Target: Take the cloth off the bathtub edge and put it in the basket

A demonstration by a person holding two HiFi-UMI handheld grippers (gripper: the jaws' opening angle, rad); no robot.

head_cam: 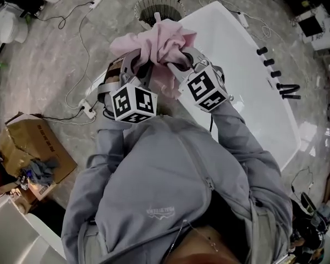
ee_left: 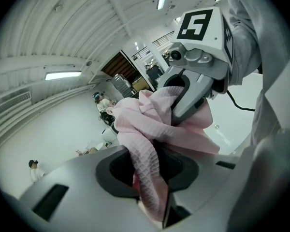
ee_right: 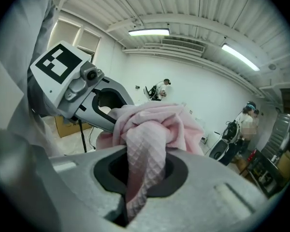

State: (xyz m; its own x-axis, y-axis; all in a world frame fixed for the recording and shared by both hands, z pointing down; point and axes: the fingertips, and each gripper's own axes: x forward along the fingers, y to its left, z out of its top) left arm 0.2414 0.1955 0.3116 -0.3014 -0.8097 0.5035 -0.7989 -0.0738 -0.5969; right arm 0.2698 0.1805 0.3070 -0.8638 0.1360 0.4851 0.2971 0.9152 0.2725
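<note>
I see a grey zip jacket (head_cam: 170, 186). My left gripper (head_cam: 136, 66) and right gripper (head_cam: 179, 62) carry black-and-white marker cubes (head_cam: 133, 103).

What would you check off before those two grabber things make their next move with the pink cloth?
1. Left gripper shut on the pink cloth: ok.
2. Right gripper shut on the same cloth: ok.
3. Cloth lifted off the bathtub edge: ok, it is bunched between both grippers.
4. Basket in sight beyond the cloth: ok.
5. Cloth right above the basket's mouth: cannot tell; the cloth hides its near rim.
</note>
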